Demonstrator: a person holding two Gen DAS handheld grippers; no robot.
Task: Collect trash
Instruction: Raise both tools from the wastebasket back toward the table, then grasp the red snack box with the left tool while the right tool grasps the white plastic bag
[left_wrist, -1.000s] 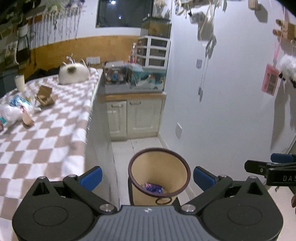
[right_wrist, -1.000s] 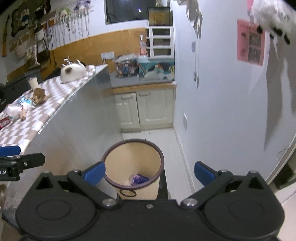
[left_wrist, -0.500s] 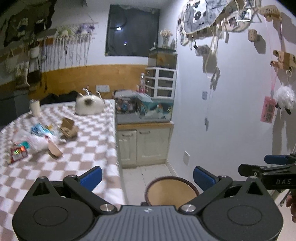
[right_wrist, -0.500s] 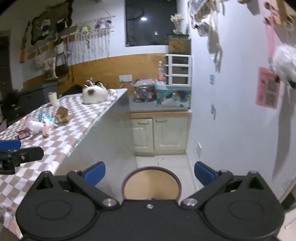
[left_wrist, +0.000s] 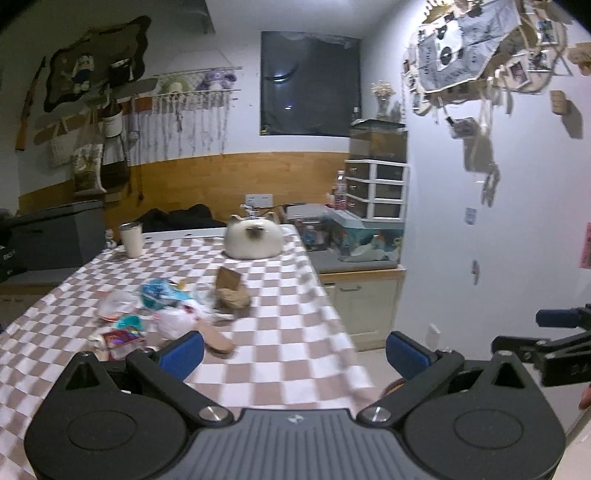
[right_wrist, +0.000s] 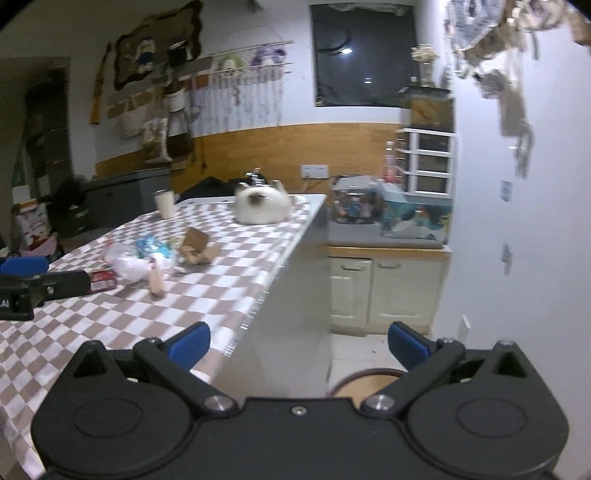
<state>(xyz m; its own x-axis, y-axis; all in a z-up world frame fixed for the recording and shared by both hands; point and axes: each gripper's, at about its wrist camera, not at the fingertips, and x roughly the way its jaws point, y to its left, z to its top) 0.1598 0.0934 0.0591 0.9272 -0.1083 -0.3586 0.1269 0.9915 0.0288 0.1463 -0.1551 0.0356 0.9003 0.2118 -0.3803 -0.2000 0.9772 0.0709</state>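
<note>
Trash lies in a loose pile on the brown-and-white checkered table (left_wrist: 295, 332): a torn cardboard box (left_wrist: 231, 291), a blue wrapper (left_wrist: 159, 293), a white plastic bag (left_wrist: 177, 321), a red packet (left_wrist: 122, 338) and a tan paper cone (left_wrist: 218, 339). My left gripper (left_wrist: 295, 350) is open and empty over the table's near right part, short of the pile. My right gripper (right_wrist: 298, 341) is open and empty beside the table's edge, above the floor. Just the rim of the tan bin (right_wrist: 365, 380) shows under it. The same cardboard box (right_wrist: 197, 245) and white bag (right_wrist: 129, 266) appear in the right wrist view.
A white cat (left_wrist: 255, 240) sits at the table's far end, with a pale cup (left_wrist: 131, 240) to its left. Past the table stand cream cabinets (right_wrist: 388, 291) with a cluttered counter and a drawer unit (right_wrist: 428, 162). The white wall (right_wrist: 517, 258) on the right closes a narrow aisle.
Both views have swung up from the bin on the floor to the tabletop. The bin has slid to the bottom edge. Both grippers have stayed open and empty.
</note>
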